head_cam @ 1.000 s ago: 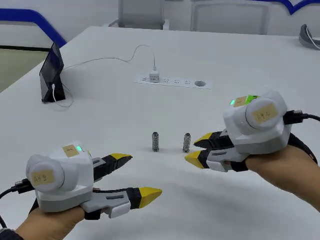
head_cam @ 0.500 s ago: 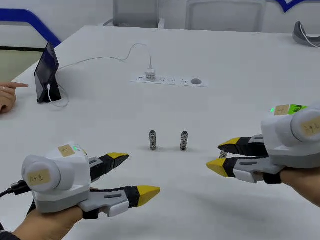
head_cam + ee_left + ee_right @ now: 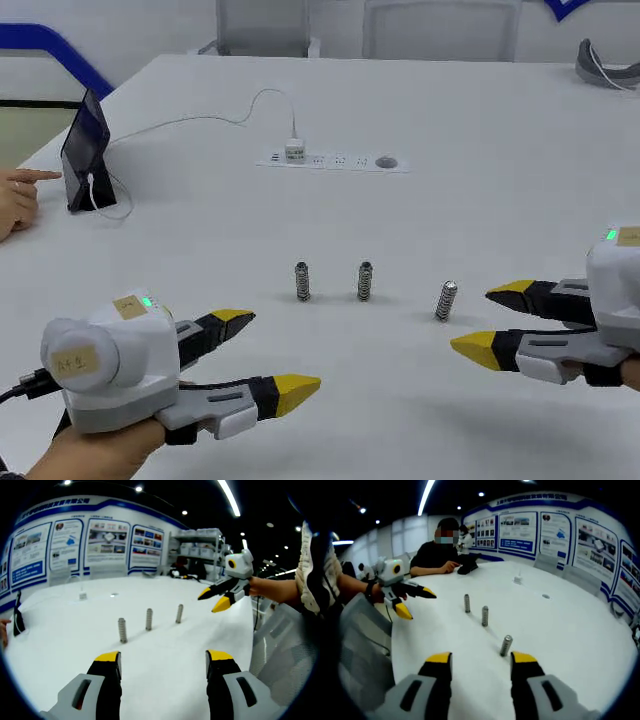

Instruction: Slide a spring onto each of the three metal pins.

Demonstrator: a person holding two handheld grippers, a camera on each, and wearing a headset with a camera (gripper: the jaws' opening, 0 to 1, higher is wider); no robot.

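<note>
Three grey coil springs stand in a row on the white table, each around a pin: the left spring point(image 3: 302, 282), the middle spring point(image 3: 365, 281) and the right spring point(image 3: 446, 300), which leans a little. My right gripper point(image 3: 492, 318) is open and holds nothing, just right of the right spring point(image 3: 506, 645) and apart from it. My left gripper point(image 3: 268, 352) is open near the table's front left, well short of the row point(image 3: 149, 619). From the left gripper view, the right gripper point(image 3: 220, 596) hangs beyond the far spring point(image 3: 179, 613).
A white power strip point(image 3: 330, 160) with a plugged charger lies further back, its cable running to a dark tablet point(image 3: 85, 150) on a stand at the left. A person's hand point(image 3: 15, 195) rests at the left edge. A seated person point(image 3: 440, 555) is across the table.
My right gripper has drawn back to the right, away from the row, uncovering the third spring that now stands alone. The left gripper has barely moved.
</note>
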